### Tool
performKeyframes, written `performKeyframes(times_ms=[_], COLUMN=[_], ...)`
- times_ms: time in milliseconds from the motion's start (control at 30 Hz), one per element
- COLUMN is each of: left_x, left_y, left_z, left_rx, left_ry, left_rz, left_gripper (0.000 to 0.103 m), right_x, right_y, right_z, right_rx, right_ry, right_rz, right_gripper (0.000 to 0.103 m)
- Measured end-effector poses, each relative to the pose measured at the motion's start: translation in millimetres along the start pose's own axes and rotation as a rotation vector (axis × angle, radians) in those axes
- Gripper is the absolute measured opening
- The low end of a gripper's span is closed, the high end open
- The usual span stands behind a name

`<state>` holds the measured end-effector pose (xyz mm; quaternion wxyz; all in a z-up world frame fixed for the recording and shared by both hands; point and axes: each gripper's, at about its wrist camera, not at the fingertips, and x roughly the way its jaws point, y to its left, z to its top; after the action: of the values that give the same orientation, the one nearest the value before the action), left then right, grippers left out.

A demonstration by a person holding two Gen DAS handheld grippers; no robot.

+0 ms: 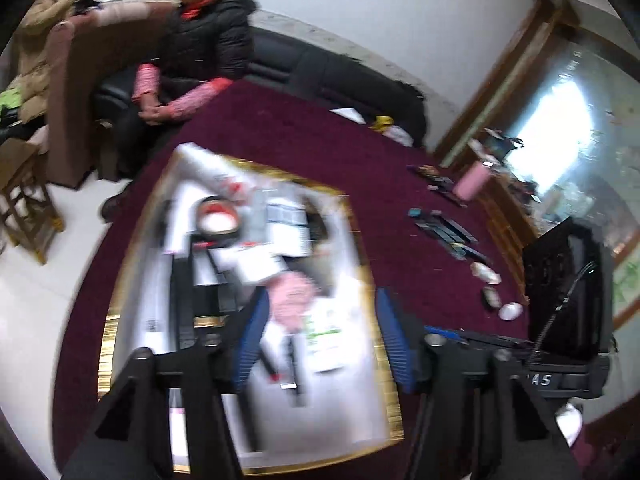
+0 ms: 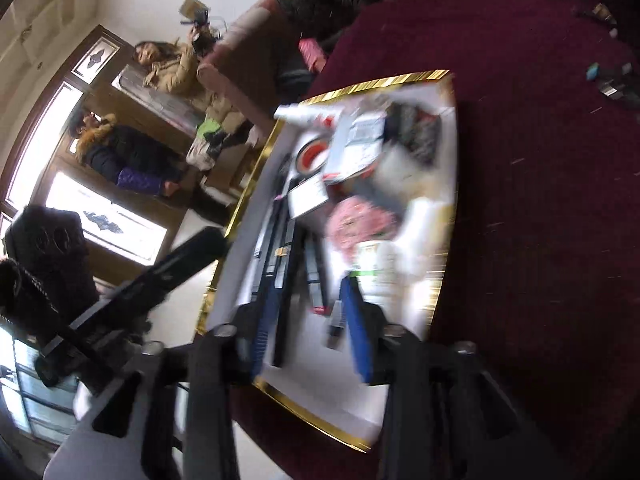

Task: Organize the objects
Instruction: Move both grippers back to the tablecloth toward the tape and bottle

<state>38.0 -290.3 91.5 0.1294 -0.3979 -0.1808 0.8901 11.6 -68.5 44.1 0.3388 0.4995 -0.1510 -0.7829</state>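
Note:
A white tray with a gold rim [image 1: 108, 340] lies on the maroon table and is heaped with small items. Among them are a pink pouch [image 1: 294, 292], a round red and white compact [image 1: 218, 218], a white and green packet [image 1: 324, 328] and dark sticks. My left gripper [image 1: 322, 296] hovers over the tray's near half, its blue pads apart with nothing held between them. The right wrist view shows the same tray [image 2: 360, 88], with the pink pouch [image 2: 360, 220] just beyond my right gripper [image 2: 309, 284]. That gripper is open too and grips nothing. Both views are blurred.
Loose dark cosmetic sticks [image 1: 448, 232], a pink bottle [image 1: 472, 182] and small white pieces [image 1: 486, 272] lie on the cloth to the right of the tray. A person sits on the black sofa [image 1: 200, 48] behind the table. Other people stand by the windows [image 2: 120, 148].

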Motion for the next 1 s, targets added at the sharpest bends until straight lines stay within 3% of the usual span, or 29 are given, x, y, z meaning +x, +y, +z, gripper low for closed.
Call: performKeyframes(times_ms=[200, 267, 633, 833, 1000], left_x=[31.4, 42.0, 123.6, 151.7, 159.8], left_y=[-72.7, -97.0, -217.7, -241.0, -231.7], left_z=[3.7, 1.7, -28.6, -47.1, -45.6], left_rx=[0.060, 0.093, 0.263, 0.333, 0.321], left_ry=[0.083, 0.100, 0.279, 0.338, 0.343], left_rz=[-0.122, -0.138, -0.239, -0.199, -0.163], left_gripper=[0.057, 0.068, 0.068, 0.068, 0.068], right_x=[-81.0, -108.0, -228.3, -226.3, -193.5], right_y=[-65.3, -94.4, -233.8, -268.9, -283.1], right_z=[-9.4, -15.5, -42.2, -15.3, 18.1], right_rx=[0.050, 0.098, 0.327, 0.332, 0.255], right_ry=[-0.141, -0.180, -0.324, -0.280, -0.164], right_rz=[-0.098, -0.146, -0.372, -0.378, -0.529], right_gripper=[0.049, 0.050, 0.050, 0.050, 0.049])
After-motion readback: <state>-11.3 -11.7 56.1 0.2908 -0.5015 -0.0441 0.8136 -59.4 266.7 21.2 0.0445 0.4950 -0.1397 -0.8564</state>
